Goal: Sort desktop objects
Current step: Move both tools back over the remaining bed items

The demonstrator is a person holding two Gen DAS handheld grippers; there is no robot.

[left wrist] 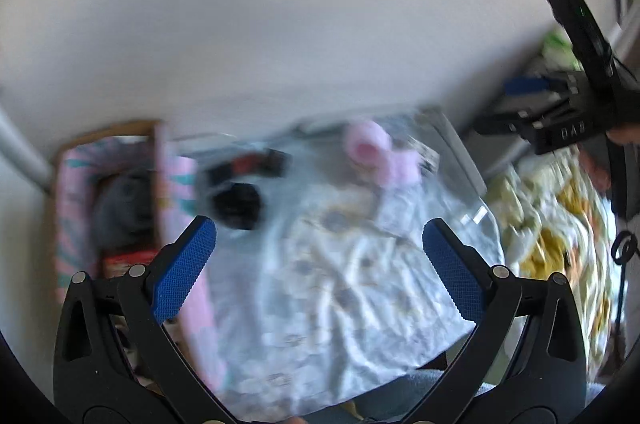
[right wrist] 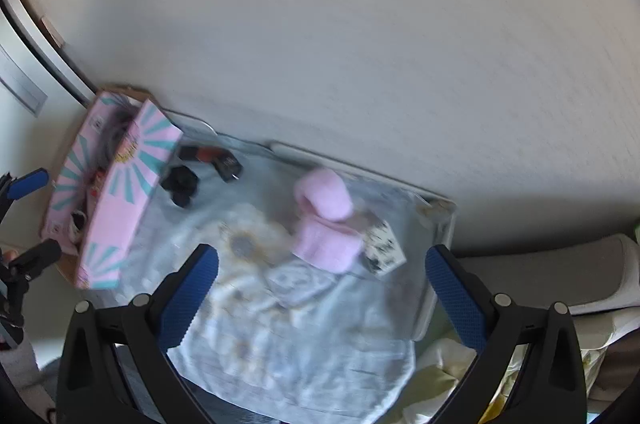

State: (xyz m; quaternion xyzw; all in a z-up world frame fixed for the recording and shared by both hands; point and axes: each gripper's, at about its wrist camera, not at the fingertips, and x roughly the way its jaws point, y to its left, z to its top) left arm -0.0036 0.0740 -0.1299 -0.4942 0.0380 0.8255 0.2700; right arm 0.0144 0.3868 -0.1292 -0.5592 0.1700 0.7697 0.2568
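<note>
We look down on a table pushed against a plain pale wall, its top covered by a crumpled light blue cloth printed with faded round motifs. At the table's left end stands an open pink box with teal rays, dark items inside it that we cannot identify. Just beside the box lie a black crumpled thing and a dark bar with a red patch, both on the cloth. Further right, near the wall edge, sits a fluffy pink item, touching a small white card with black print.

Our left claw hangs wide open above the cloth, empty. Our right claw is likewise spread wide with nothing between its blue pads.

To the right of the table a yellow-patterned bedding shows, cut off by the rim. Both views are motion-blurred, the left one badly, so print and small shapes stay unreadable. A pale frame or door edge curves at the far left.
</note>
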